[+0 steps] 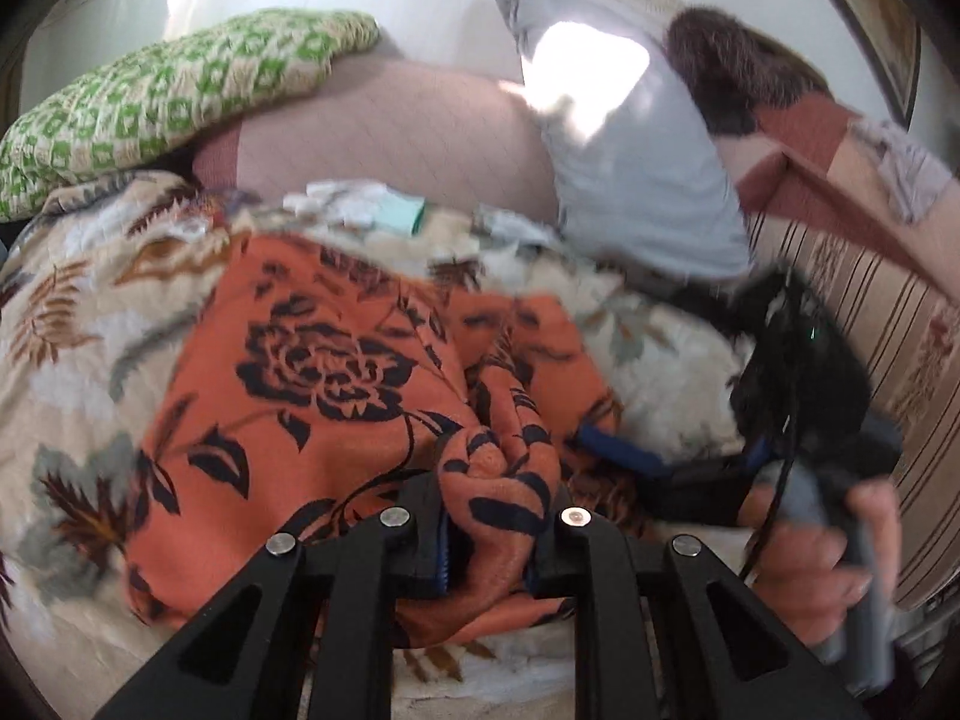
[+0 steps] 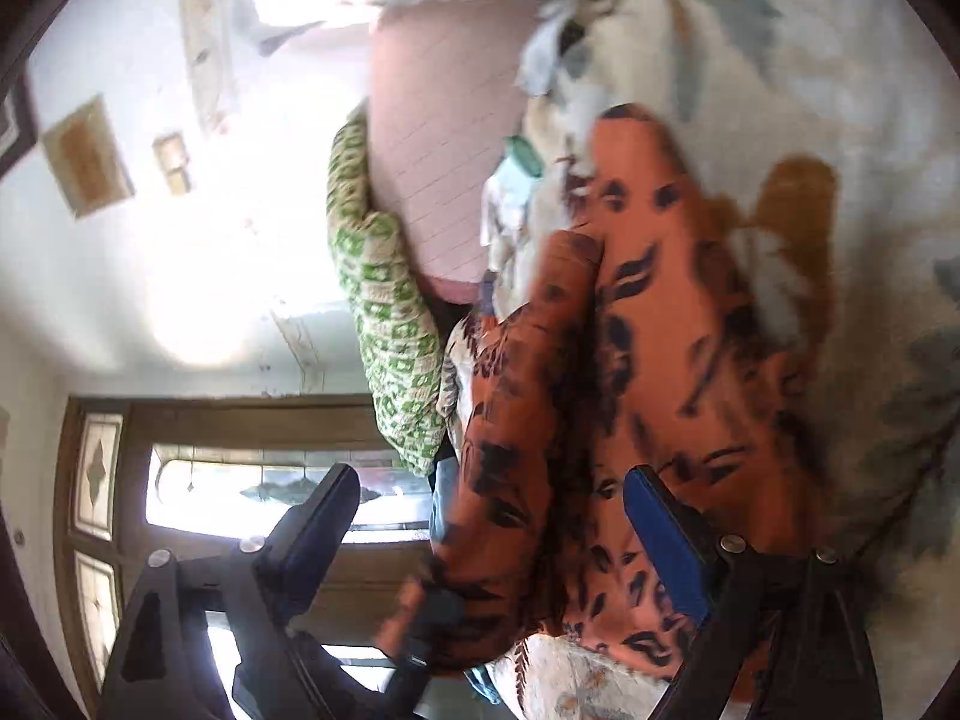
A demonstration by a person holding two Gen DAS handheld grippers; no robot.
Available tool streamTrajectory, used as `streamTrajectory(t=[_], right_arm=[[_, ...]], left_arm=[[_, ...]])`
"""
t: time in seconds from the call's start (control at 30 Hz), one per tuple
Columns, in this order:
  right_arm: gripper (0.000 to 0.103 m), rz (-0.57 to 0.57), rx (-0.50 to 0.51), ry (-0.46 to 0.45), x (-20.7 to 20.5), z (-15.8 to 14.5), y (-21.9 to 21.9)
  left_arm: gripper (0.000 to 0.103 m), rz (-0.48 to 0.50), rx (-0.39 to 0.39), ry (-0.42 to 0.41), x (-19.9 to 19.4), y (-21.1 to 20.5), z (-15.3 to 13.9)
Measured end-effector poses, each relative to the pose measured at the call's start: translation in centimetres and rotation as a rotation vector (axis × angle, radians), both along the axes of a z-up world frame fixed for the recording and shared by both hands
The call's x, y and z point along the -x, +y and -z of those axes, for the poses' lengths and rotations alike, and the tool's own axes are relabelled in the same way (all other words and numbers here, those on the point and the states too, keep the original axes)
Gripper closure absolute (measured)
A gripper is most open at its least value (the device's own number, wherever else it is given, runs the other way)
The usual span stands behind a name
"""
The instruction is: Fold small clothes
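left claw [image 1: 486, 531]: clamped on orange floral garment [image 1: 312, 372] | right claw [image 2: 492, 534]: wide open, holding nothing

Orange garment [image 1: 312, 372] with black roses, cream leaf-print blanket [image 1: 78, 312], green-and-cream checked quilt [image 1: 156, 90], pale blue pillow [image 1: 630, 180].

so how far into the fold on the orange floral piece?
Done: orange floral garment looks partly doubled over on the leaf-print blanket. In hand: left gripper clamps a bunched edge; right gripper is open, gripping nothing. Left: flattening that bunch and the small pale clothes behind.
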State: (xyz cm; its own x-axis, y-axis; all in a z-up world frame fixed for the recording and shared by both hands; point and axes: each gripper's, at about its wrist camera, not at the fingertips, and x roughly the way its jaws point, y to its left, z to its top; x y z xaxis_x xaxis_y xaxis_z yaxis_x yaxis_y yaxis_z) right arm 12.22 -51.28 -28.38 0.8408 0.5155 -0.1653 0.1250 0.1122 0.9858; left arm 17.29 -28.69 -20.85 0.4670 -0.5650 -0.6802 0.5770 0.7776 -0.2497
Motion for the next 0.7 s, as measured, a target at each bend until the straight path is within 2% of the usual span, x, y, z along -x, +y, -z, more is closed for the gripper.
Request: streamTrajectory(t=[0.1, 0.3, 0.43, 0.5, 0.53, 0.63, 0.7], right_arm=[[0.011, -0.026, -0.032, 0.017, -0.8, 1.1, -0.1], [0.011, -0.111, 0.165, 0.114, -5.1, -0.2, 1.3], [0.011, -0.119, 0.212, 0.168, -7.9, -0.4, 2.1], [0.014, -0.130, 0.257, 0.219, -8.5, -1.3, 2.2], [0.017, -0.135, 0.312, 0.250, -8.6, -2.2, 2.3], [0.017, -0.145, 0.422, 0.277, -7.5, -4.6, 2.6], [0.017, -0.139, 0.448, 0.273, -7.3, -5.4, 3.0]], left_arm=[[0.086, -0.002, -0.016, 0.032, 0.4, 0.3, 1.8], [0.086, 0.015, 0.020, 0.006, 0.5, 1.7, 0.9], [0.086, 0.031, 0.030, 0.017, 0.5, 2.5, 1.1], [0.086, 0.036, 0.039, 0.021, 0.5, 2.9, 1.0], [0.086, 0.035, 0.042, 0.025, 0.4, 3.0, 1.0], [0.086, 0.032, 0.060, 0.027, 0.2, 3.7, 0.7], [0.086, 0.027, 0.075, 0.035, 0.1, 4.1, 0.6]])
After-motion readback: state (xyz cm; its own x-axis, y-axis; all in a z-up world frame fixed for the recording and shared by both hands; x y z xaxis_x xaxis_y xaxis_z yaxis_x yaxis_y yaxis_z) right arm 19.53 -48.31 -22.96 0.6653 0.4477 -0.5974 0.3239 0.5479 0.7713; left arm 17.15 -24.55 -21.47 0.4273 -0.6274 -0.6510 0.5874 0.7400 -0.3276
